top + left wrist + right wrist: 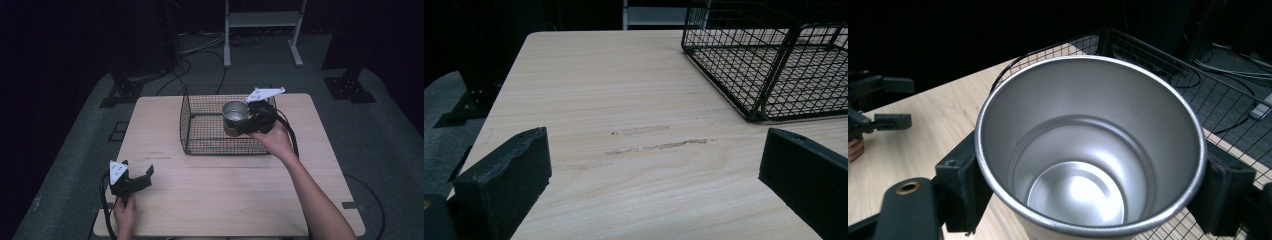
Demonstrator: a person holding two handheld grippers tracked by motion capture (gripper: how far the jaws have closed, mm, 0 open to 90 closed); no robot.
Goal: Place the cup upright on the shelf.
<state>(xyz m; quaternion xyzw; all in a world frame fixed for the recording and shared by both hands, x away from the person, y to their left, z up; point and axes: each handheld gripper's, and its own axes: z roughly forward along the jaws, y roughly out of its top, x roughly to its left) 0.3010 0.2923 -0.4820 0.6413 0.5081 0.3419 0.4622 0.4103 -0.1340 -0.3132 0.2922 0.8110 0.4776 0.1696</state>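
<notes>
My R gripper (244,121) fingers clamp the steel cup (235,114) upright over the wire basket (200,135), ready to lower; L gripper (131,181) wide open, holding nothing, parked near table's front-left corner.

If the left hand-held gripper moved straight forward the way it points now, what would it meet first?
Probably nothing at first: the left hand-held gripper, jaws open, faces bare table. The wire basket sits off to its right; depth is uncertain.

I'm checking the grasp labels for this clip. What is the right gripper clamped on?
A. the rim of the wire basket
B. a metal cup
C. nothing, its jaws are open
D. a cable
B: in the right gripper view the right gripper has a jaw pressed on either side of the empty metal cup, held over the wire basket.
</notes>
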